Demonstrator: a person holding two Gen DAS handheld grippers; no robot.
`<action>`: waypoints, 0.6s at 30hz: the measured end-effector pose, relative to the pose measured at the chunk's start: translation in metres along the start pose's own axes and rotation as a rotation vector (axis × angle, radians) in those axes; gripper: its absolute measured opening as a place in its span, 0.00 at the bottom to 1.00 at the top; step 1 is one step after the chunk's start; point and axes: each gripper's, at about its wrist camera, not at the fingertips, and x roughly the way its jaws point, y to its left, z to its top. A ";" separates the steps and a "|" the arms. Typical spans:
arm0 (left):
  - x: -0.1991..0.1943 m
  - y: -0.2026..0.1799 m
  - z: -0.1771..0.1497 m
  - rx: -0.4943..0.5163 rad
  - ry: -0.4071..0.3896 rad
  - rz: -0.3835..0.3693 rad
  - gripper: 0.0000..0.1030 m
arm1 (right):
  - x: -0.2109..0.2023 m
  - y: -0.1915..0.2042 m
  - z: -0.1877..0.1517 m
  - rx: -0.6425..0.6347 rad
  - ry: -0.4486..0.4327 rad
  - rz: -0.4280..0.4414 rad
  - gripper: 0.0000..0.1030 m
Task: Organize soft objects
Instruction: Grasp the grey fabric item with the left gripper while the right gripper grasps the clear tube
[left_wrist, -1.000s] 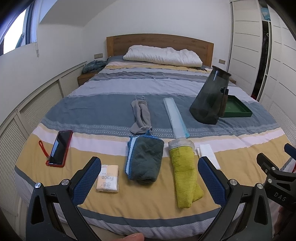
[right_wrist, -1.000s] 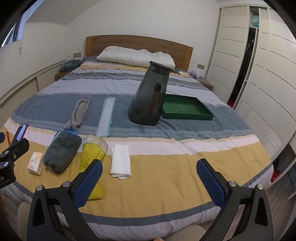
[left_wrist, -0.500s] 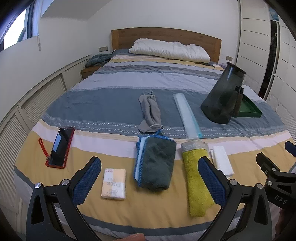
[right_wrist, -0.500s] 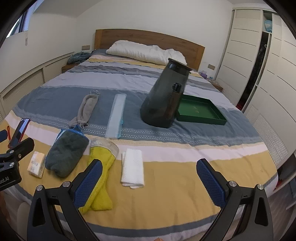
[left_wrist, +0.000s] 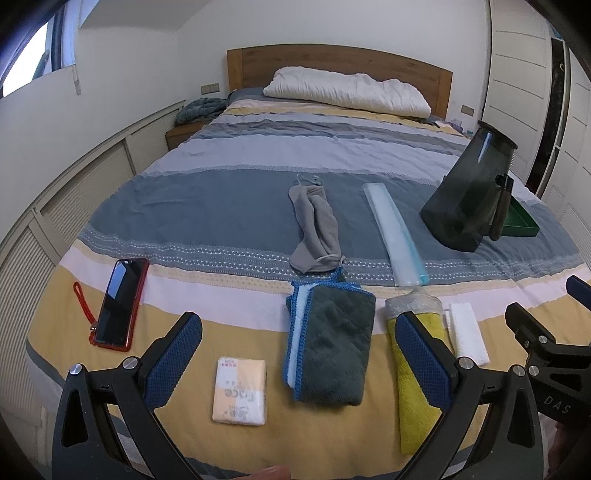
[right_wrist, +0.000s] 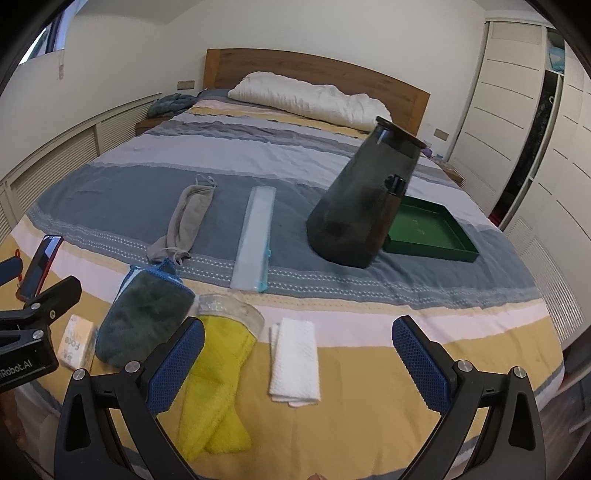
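- While both grippers hang above the near edge of the striped bed (left_wrist: 229, 206), the left gripper (left_wrist: 297, 354) has its jaws spread wide with nothing between them.
- Likewise the right gripper (right_wrist: 297, 354) stands wide open and holds nothing.
- Lying along the near yellow stripe from left to right: a red phone (left_wrist: 120, 304), a small tissue pack (left_wrist: 240, 391), a dark green towel (left_wrist: 330, 347) with blue edging, a yellow cloth (right_wrist: 216, 384) and a white folded cloth (right_wrist: 295, 360).
- At the far end of the yellow cloth sits a clear plastic wrap (right_wrist: 231, 308), touching it.
- Farther up, on the blue stripe, a grey sock-like cloth (left_wrist: 316, 229) lies lengthwise, its near end just beside the green towel.
- To the right of it rests a long pale blue sleeve (right_wrist: 256, 240), its near end close to the plastic wrap.
- Farther right stands a dark tapered bin (right_wrist: 364, 199), leaning, with a green tray (right_wrist: 432, 236) just beside it on the right.
- Against the headboard at the far end lies a white pillow (left_wrist: 347, 94).
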 end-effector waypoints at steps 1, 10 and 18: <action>0.003 0.001 0.002 0.001 0.004 -0.001 0.99 | 0.002 0.001 0.002 -0.001 0.001 0.002 1.00; 0.032 0.007 0.030 -0.009 0.061 -0.032 0.99 | 0.036 0.013 0.027 -0.003 0.027 0.029 1.00; 0.094 -0.004 0.075 0.058 0.168 -0.052 0.99 | 0.099 0.021 0.060 -0.013 0.084 0.063 1.00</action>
